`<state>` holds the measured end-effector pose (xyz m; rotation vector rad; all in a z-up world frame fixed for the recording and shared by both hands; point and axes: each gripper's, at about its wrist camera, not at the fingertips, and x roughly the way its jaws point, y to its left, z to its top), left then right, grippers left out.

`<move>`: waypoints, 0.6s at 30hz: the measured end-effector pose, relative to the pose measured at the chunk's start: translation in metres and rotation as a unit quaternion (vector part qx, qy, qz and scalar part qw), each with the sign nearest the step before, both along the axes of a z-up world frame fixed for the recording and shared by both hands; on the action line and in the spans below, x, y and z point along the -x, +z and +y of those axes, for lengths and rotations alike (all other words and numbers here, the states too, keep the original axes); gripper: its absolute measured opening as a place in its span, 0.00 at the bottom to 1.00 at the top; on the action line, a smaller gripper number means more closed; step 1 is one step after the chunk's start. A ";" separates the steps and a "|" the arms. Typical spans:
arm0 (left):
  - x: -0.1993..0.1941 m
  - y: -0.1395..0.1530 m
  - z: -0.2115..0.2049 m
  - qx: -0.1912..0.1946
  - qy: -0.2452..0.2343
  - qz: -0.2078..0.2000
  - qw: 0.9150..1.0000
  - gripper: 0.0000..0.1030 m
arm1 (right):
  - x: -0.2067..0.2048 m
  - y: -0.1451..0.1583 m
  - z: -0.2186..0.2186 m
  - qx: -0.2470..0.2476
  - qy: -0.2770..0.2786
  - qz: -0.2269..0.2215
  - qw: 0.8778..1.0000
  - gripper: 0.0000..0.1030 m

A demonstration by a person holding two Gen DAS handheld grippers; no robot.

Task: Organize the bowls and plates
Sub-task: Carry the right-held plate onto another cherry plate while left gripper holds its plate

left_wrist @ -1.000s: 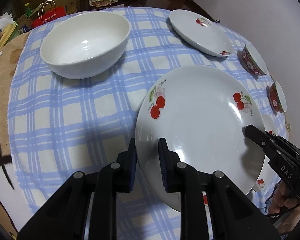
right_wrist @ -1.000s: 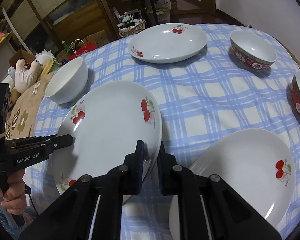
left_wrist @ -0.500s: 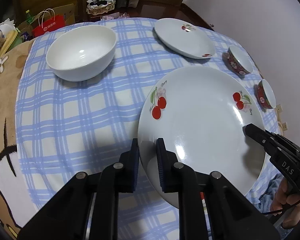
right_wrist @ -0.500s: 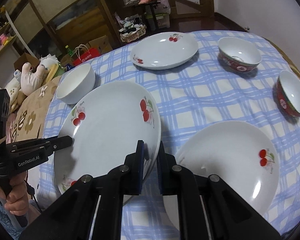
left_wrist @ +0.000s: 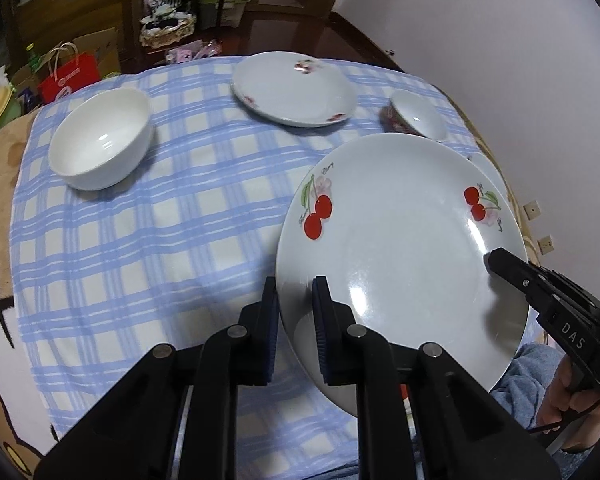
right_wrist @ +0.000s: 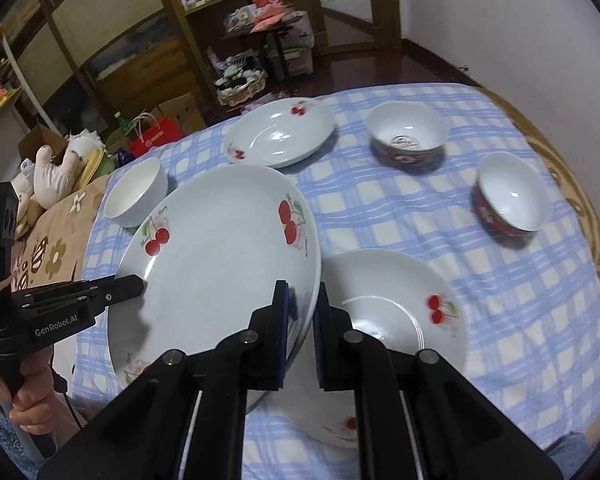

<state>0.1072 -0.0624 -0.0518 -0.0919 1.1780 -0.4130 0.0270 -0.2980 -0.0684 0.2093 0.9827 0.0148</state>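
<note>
While both point steeply down | left tool (left_wrist: 294, 308), right tool (right_wrist: 300, 312) pinching cherry plate (left_wrist: 400, 240) rims

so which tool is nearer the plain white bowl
Left. The left tool grips the held plate's edge on the side facing the white bowl; the right tool grips the opposite edge, farther away.

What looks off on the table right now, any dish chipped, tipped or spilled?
Nothing stands out. The large cherry plate is held off the blue checked cloth by both grippers' fingers; the other plates and bowls sit upright, intact and empty.
</note>
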 end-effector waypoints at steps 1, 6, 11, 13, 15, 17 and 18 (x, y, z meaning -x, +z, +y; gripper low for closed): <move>0.002 0.002 -0.007 -0.004 -0.007 -0.002 1.000 0.15 | 0.005 0.002 -0.007 -0.002 -0.007 -0.002 1.000 0.11; 0.011 0.005 -0.034 -0.012 -0.032 -0.003 0.999 0.16 | 0.022 0.005 -0.032 -0.011 -0.036 -0.004 0.999 0.11; 0.015 0.000 -0.050 -0.015 -0.042 0.001 0.999 0.16 | 0.036 0.006 -0.044 -0.004 -0.052 -0.004 0.999 0.11; 0.017 -0.003 -0.055 -0.022 -0.048 -0.003 0.999 0.16 | 0.040 0.003 -0.049 -0.009 -0.062 -0.004 0.998 0.11; 0.019 -0.005 -0.060 -0.028 -0.053 -0.008 0.998 0.16 | 0.044 -0.002 -0.053 -0.014 -0.067 -0.003 0.998 0.11; 0.020 -0.010 -0.065 -0.033 -0.060 -0.008 0.998 0.16 | 0.048 -0.011 -0.060 -0.027 -0.077 -0.001 0.997 0.11; 0.021 -0.013 -0.067 -0.033 -0.062 -0.006 0.997 0.16 | 0.049 -0.016 -0.064 -0.036 -0.083 0.002 0.996 0.11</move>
